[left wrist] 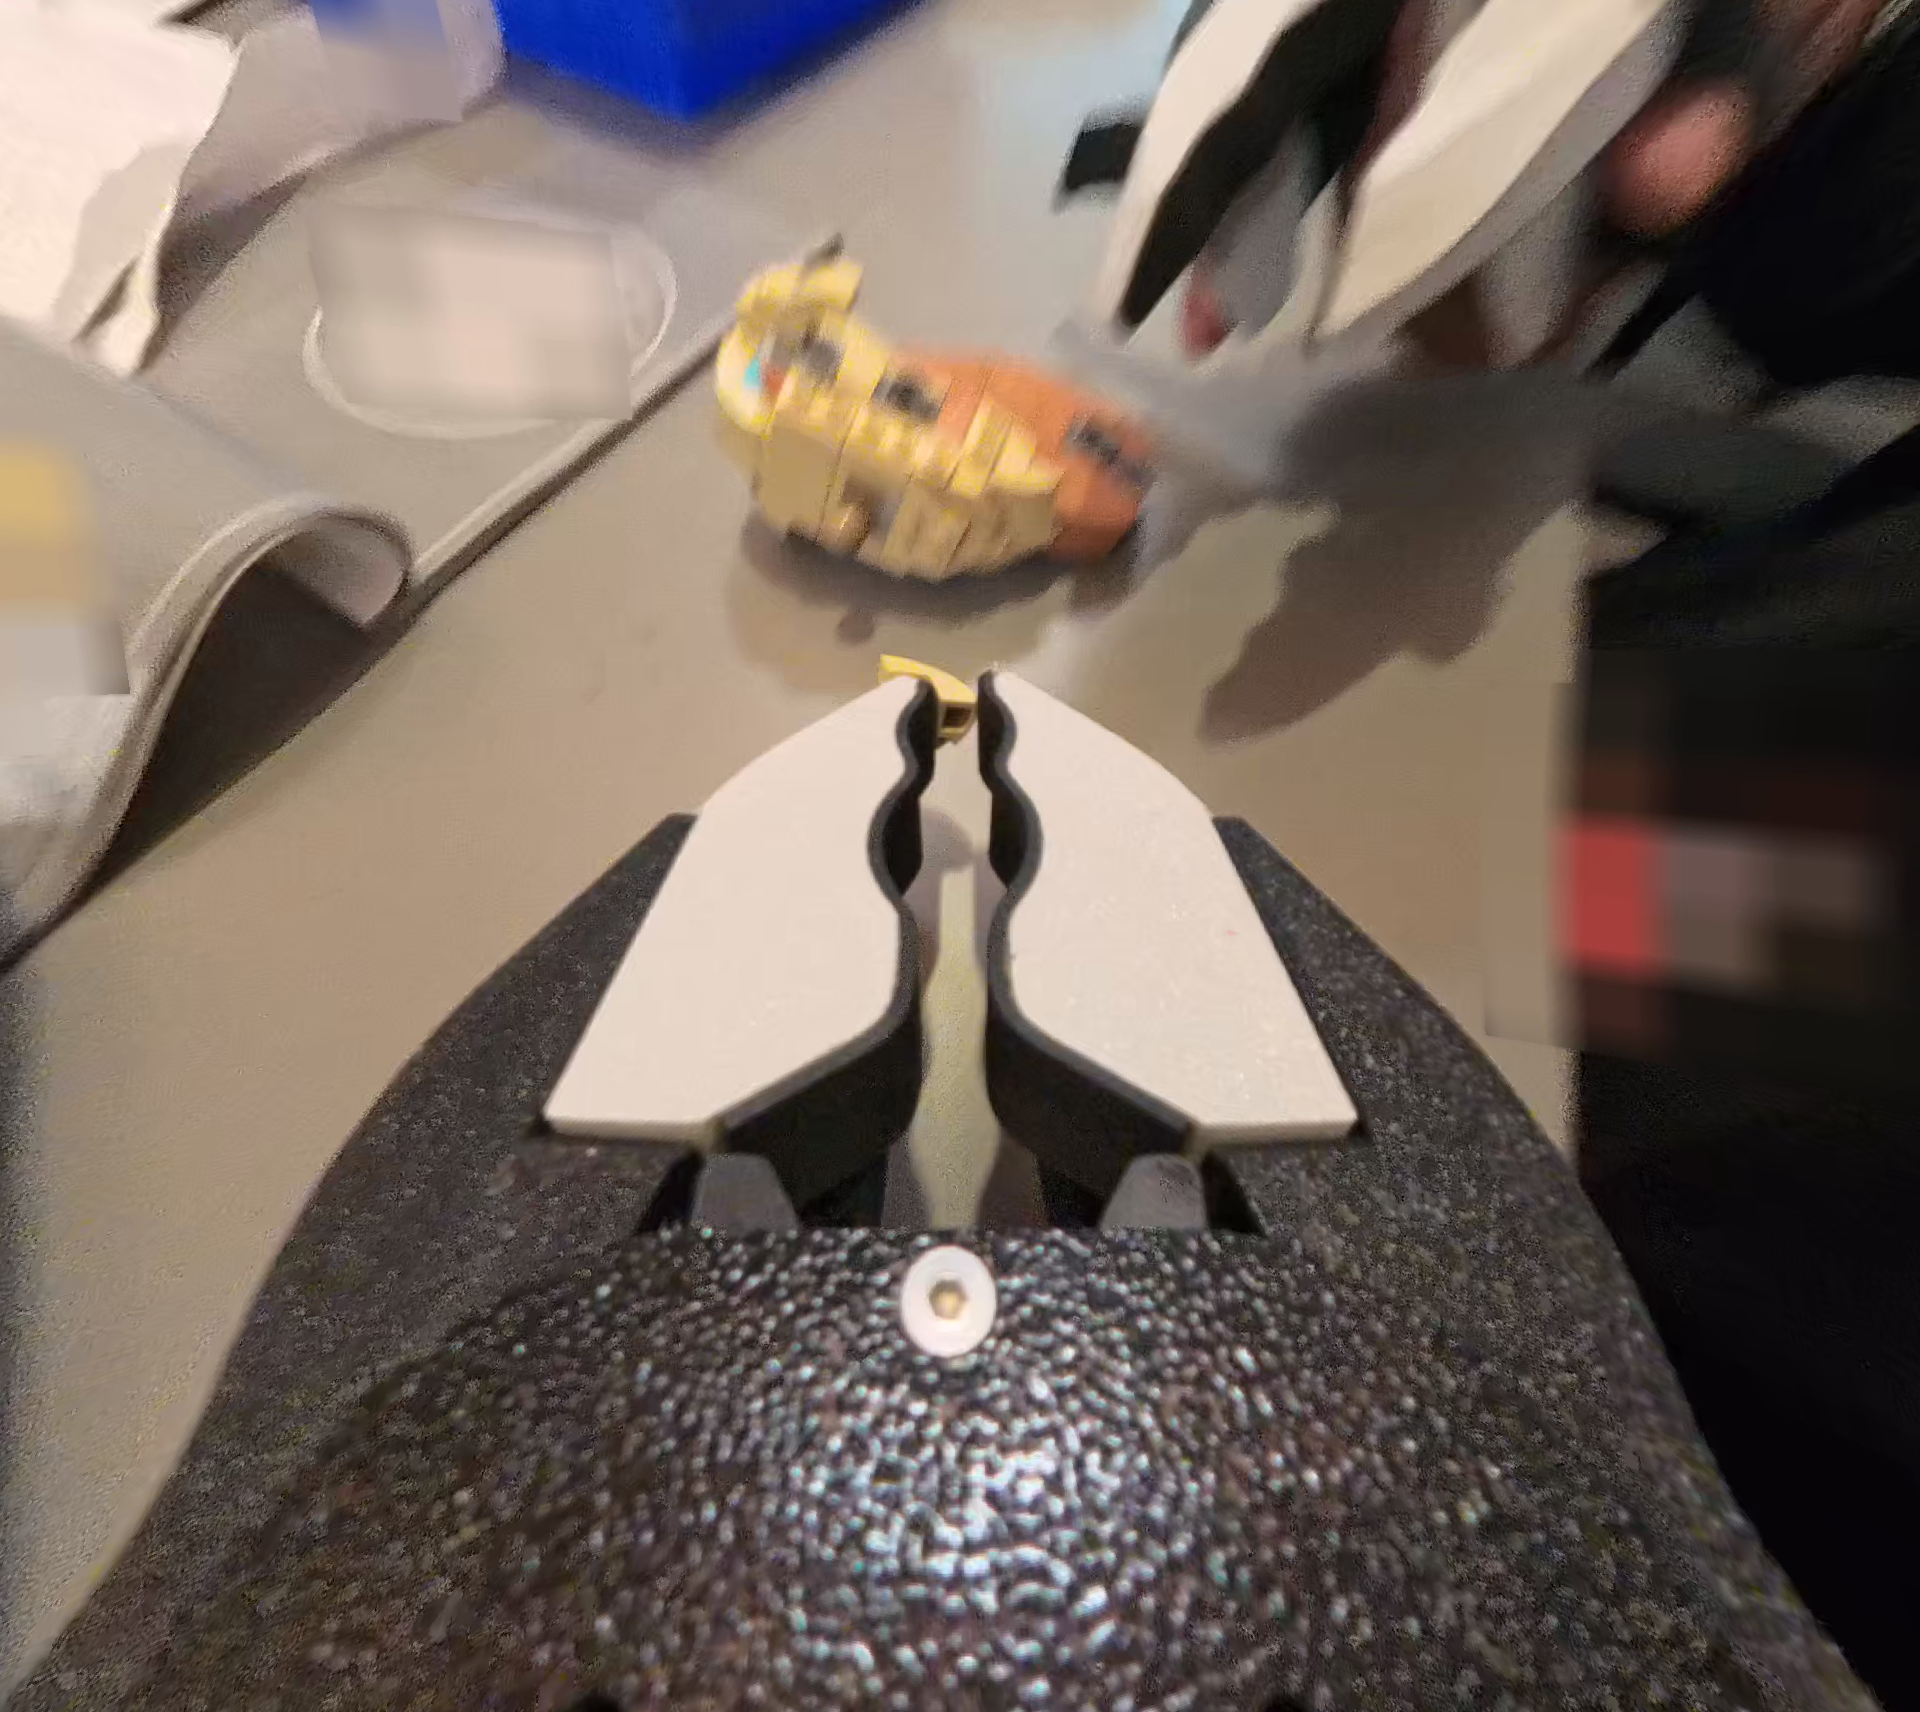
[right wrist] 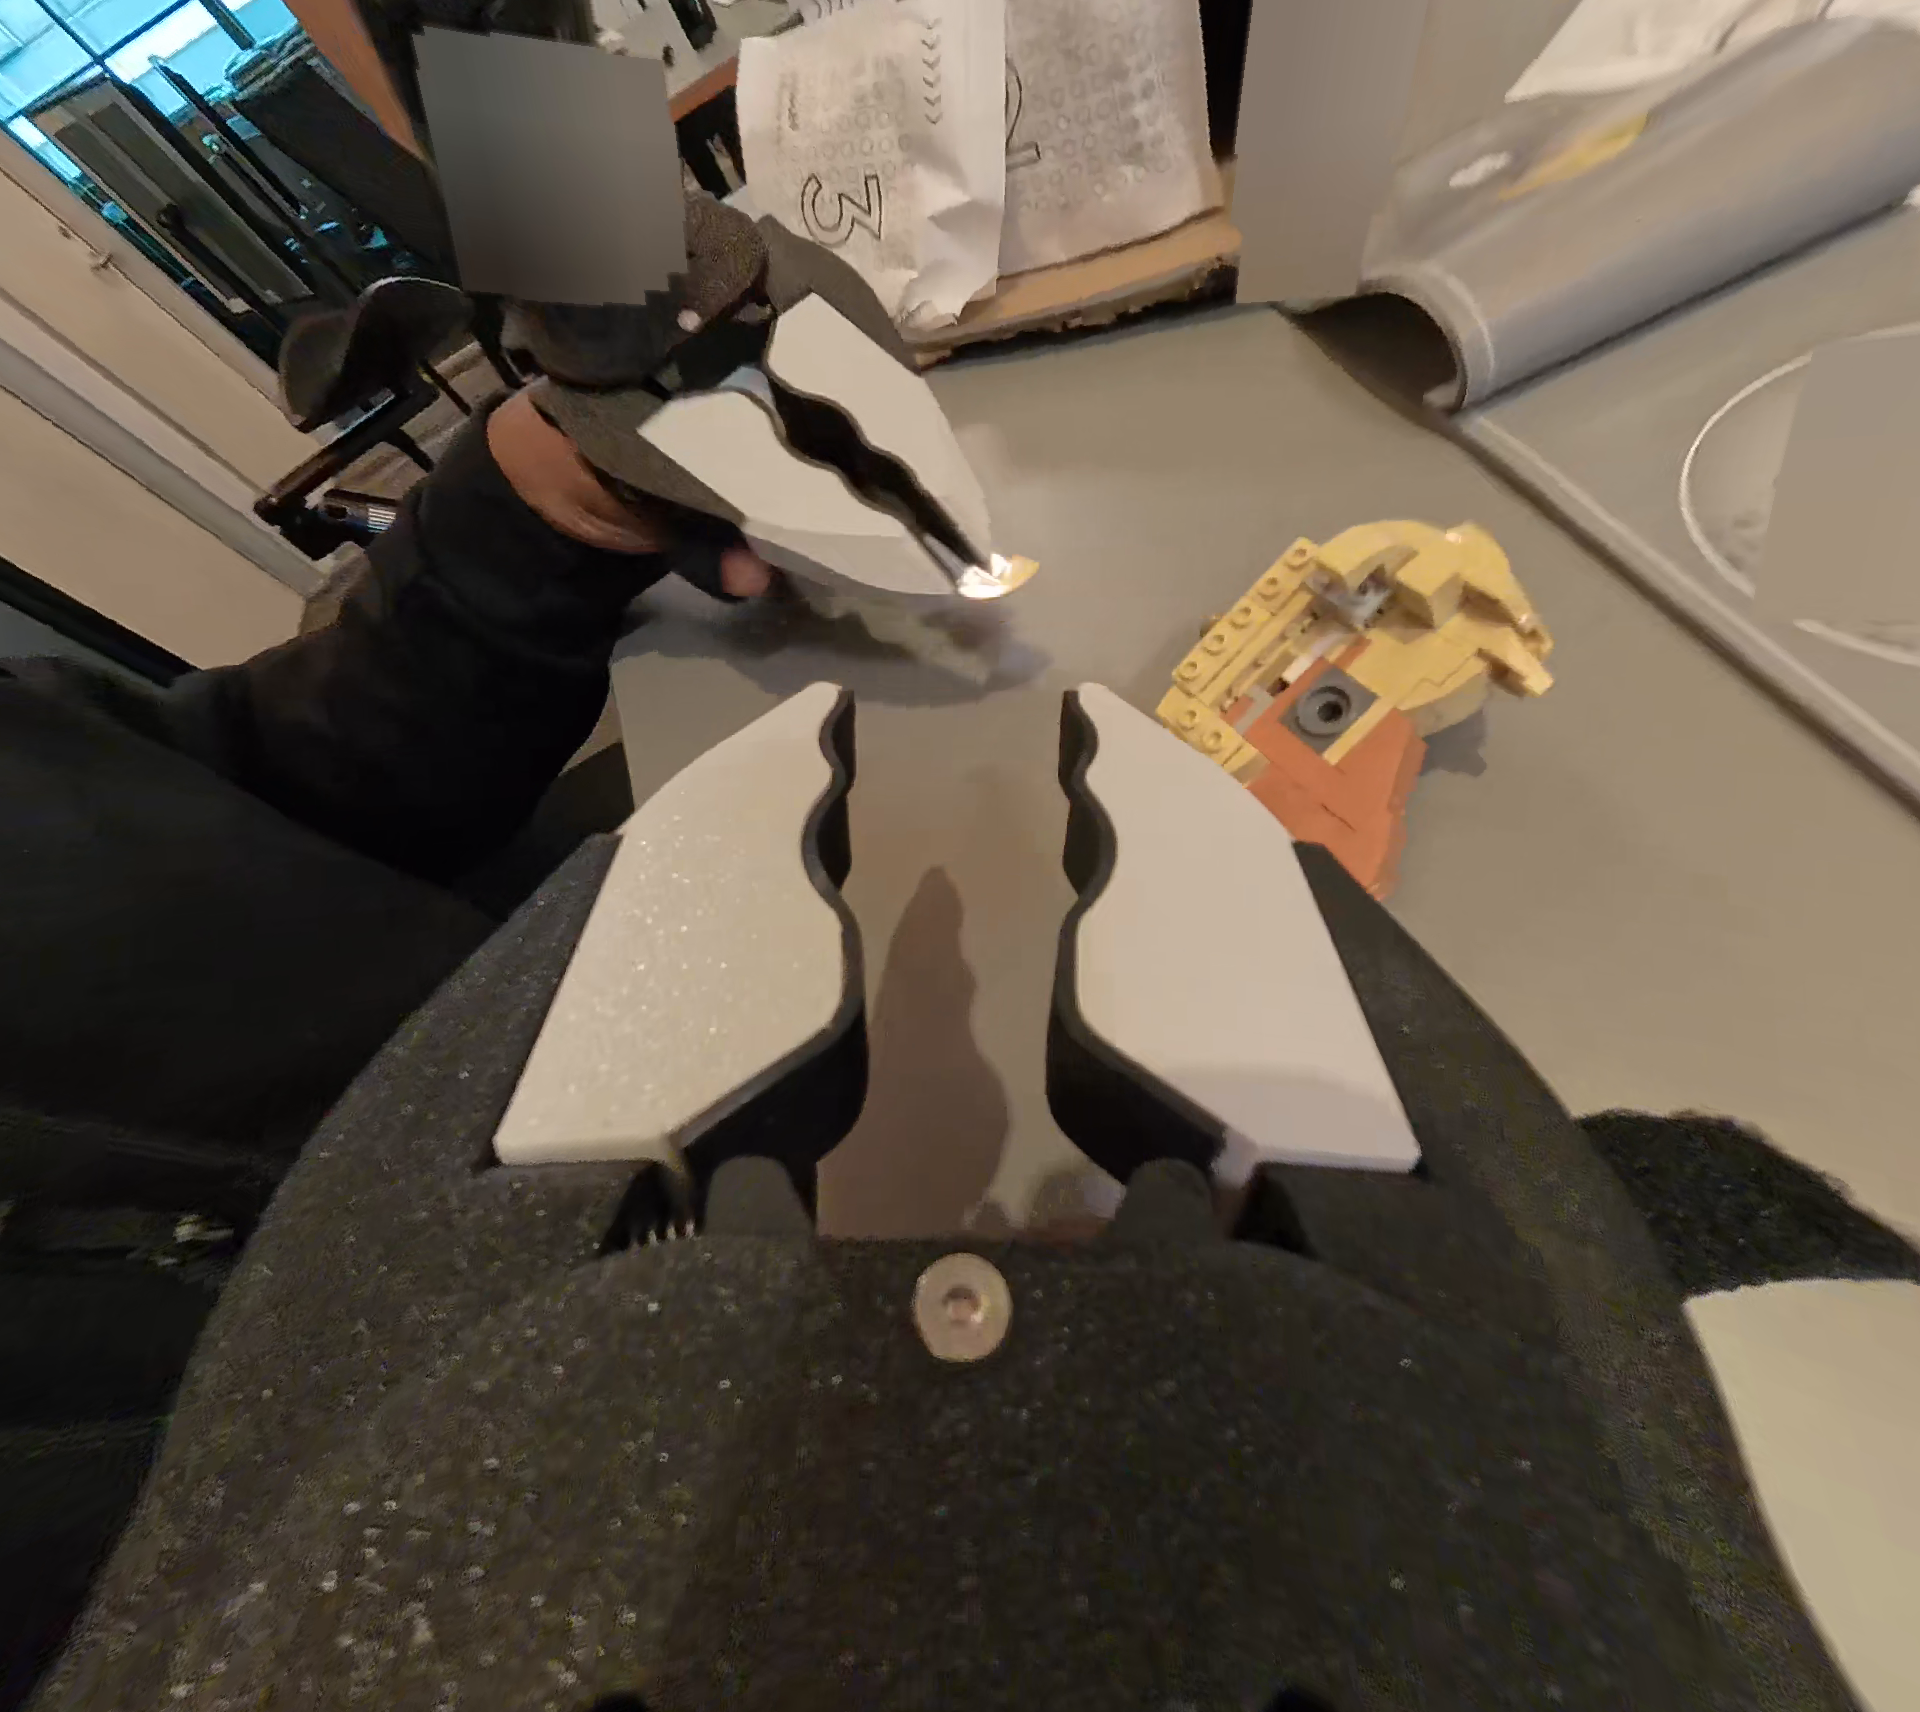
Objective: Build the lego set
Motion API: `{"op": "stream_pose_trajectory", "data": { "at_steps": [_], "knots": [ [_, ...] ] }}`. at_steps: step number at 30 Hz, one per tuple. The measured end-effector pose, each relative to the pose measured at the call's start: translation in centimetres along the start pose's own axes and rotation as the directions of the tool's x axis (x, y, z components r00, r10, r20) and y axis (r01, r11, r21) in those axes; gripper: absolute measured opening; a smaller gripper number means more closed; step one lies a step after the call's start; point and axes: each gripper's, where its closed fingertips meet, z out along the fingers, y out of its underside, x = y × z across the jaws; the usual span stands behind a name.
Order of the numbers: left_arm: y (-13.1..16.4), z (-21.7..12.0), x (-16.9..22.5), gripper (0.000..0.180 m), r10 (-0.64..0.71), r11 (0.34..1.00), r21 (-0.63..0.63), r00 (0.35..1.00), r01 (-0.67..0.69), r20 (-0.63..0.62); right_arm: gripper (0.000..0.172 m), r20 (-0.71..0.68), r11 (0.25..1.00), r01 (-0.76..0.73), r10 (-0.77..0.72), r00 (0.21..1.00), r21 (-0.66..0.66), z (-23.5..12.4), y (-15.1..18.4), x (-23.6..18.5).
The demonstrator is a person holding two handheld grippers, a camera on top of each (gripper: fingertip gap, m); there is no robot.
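Left gripper (left wrist: pixel 951 706) has its fingers pinched on a small tan brick (left wrist: pixel 940 694), held above the worktop (right wrist: pixel 1143 436). Right gripper (right wrist: pixel 956 706) fingers are spread wide with nothing between them, just beside the tan-and-brown brick model (right wrist: pixel 1371 675).

two grippers (right wrist: pixel 957 706), one brick model (right wrist: pixel 1361 675), one loose tan brick (left wrist: pixel 940 706), two paper bags (right wrist: pixel 883 145)

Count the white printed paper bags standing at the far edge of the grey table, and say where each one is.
2. A smaller crumpled bag stands in front, left of centre; a larger bag stands behind it to the right. Grey patches nearby may hide others.
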Motion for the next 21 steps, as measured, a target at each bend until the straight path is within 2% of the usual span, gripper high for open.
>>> {"op": "stream_pose_trajectory", "data": {
  "at_steps": [1,4,6,8,11,14,17,21],
  "knots": [
    [-1.5,-0.2,0.8,0.007,-0.062,0.994,0.085,0.995,0.068,-0.081,0.037,-0.006,0.999,0.04,-0.04,0.999,0.021,-0.1,-0.4,0.1],
    [-5.1,-0.8,2.6,0.007,-0.233,0.928,0.196,0.903,0.318,-0.362,0.032,-0.025,0.971,0.215,-0.214,0.977,0.1,-0.8,-2.2,0.2],
    [-6.9,-1.2,3.3,0.007,-0.289,0.876,0.197,0.807,0.439,-0.515,0.033,-0.047,0.917,0.371,-0.368,0.929,0.145,-1.3,-3.3,0.0],
    [-7.9,-1.2,3.8,0.006,-0.315,0.843,0.169,0.724,0.511,-0.614,0.031,-0.024,0.852,0.498,-0.501,0.865,0.16,-1.5,-3.7,-0.5],
    [-8.5,-0.6,4.4,0.007,-0.319,0.835,0.127,0.658,0.536,-0.682,0.031,0.022,0.797,0.584,-0.594,0.804,0.15,-1.3,-3.6,-1.1],
    [-8.8,-0.3,4.8,0.007,-0.321,0.826,0.101,0.61,0.554,-0.725,0.031,0.07,0.777,0.615,-0.626,0.776,0.132,-1.1,-3.2,-1.6],
    [-8.6,0.0,5.1,0.007,-0.32,0.829,0.088,0.596,0.553,-0.736,0.029,0.065,0.771,0.629,-0.636,0.769,0.1,-0.5,-2.7,-1.4],
    [-8.4,0.2,5.0,0.007,-0.328,0.82,0.09,0.592,0.566,-0.736,0.014,0.034,0.771,0.631,-0.635,0.772,0.085,0.1,-2.3,-1.5]
  ]
}}
